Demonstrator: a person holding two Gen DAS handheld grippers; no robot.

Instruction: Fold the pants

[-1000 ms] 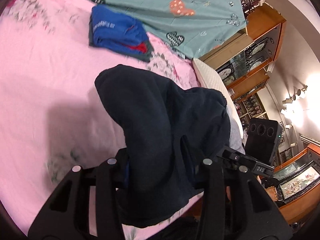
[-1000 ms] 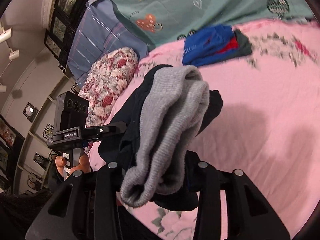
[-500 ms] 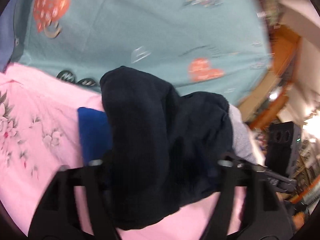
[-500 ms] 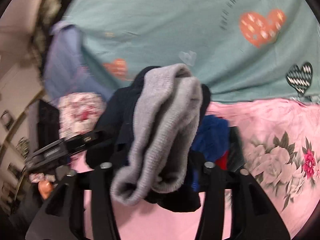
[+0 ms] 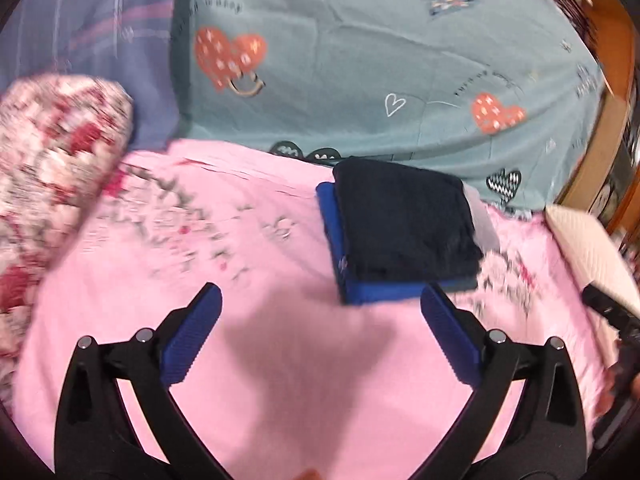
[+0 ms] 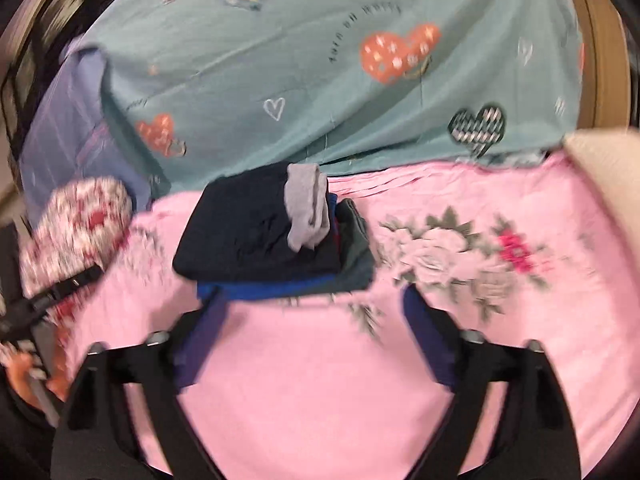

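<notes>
The folded dark navy pants [image 5: 404, 224] with a grey cuff [image 6: 306, 208] lie on top of a folded blue garment [image 5: 384, 292] on the pink bed sheet [image 5: 280, 360]. The stack also shows in the right wrist view [image 6: 256, 232]. My left gripper [image 5: 320, 300] is open and empty, just in front of the stack. My right gripper [image 6: 312, 300] is open and empty, its left finger close to the stack's front edge.
A teal quilt with hearts [image 5: 380, 60] lies behind the stack. A floral pillow [image 5: 52, 152] sits at the left and a white pillow [image 5: 588, 248] at the right. A wooden headboard frame [image 5: 616, 80] stands at far right.
Both grippers held the navy pants up a second ago, carried them onto the blue garment, let go, opened and drew back.
</notes>
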